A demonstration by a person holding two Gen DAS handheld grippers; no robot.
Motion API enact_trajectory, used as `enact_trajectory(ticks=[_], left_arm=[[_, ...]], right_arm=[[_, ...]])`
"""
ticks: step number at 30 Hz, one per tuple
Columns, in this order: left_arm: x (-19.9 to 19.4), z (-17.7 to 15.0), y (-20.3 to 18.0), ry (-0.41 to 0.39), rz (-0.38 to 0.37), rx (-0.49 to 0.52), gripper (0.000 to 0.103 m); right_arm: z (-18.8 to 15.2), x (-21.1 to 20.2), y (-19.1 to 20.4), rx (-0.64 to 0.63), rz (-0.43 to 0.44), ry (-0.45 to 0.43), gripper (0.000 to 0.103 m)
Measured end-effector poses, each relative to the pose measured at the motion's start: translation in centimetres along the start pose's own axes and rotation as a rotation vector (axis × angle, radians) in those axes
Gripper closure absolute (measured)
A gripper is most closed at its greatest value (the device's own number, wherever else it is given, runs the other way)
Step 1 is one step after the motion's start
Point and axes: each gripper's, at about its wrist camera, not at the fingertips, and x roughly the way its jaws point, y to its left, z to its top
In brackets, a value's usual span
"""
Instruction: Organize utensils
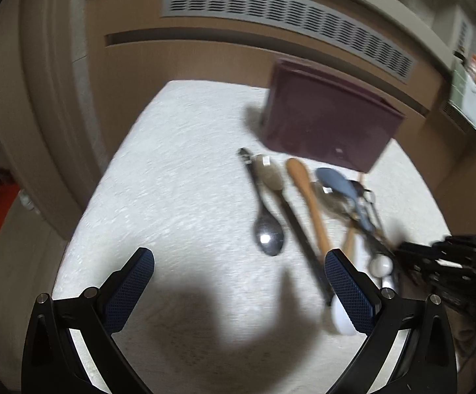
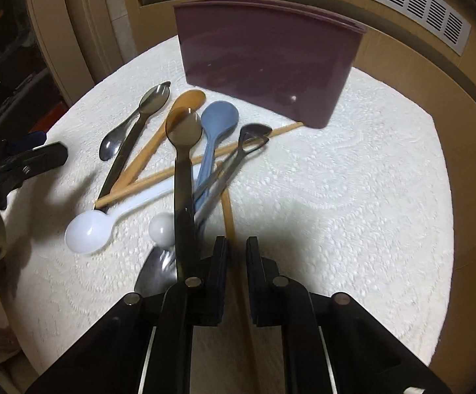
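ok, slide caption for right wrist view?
Right tongs nearly closed over a chopstick, spoons piled before the maroon bin.

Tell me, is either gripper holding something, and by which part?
Left gripper: open, nothing held. Right gripper: nearly closed around the lower length of a wooden chopstick, but whether it truly grips it cannot be told.

Two handheld grippers over the table

The left gripper (image 1: 239, 264) hovered with its jaws spread wide apart; the right gripper (image 2: 237, 246) had its fingers drawn close, a narrow gap between them.
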Motion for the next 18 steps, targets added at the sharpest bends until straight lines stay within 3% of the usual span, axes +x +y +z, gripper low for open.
enact_trajectory(ticks=[3,6,7,11,18], left_arm=[[0.1,0.4,-1.2,0.009,-0.018,0.028,0.009],[0.8,0.9,-2.1,0.059,-0.08,0.023,0.03],[1.3,1.3,-2.6,0.103,-0.138,0.007,0.037],[3.2,2.5,-5.8,0.214,-0.264,0.022,0.038],[6.7,3.8,-11.8,0.211,-0.082,0.192,0.038]], right_arm=[[0.2,0.0,-0.7,0.035,-0.017,-0.008,0.099],[-0.4,-0.5,-2.8,0.12,-0.039,-0.016,0.099],[-0.7,-0.6,-3.6,0.157,-0.039,-0.017,0.099],[-2.3,-1.2,-5.6,0.234,-0.052,-0.056,0.098],[-3.6,-1.7,-6.7,0.285,-0.065,-0.132,0.095]])
